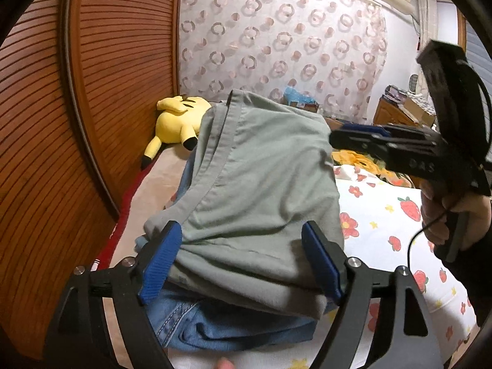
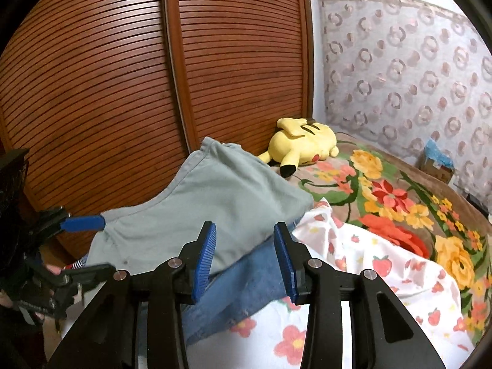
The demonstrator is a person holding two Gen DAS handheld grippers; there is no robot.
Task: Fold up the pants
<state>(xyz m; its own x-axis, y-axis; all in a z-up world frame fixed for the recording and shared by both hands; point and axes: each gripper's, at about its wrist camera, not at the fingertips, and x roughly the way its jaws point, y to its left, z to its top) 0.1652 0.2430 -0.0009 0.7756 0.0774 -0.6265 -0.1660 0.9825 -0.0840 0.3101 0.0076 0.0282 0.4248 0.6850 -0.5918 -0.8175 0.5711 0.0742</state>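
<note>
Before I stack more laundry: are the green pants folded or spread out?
Folded: the green pants lie as a compact doubled bundle atop the jeans.

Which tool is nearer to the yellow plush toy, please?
Neither clearly: both tools sit at the near end of the green pants, left tool straddling them, right tool alongside; plush toy lies beyond.
</note>
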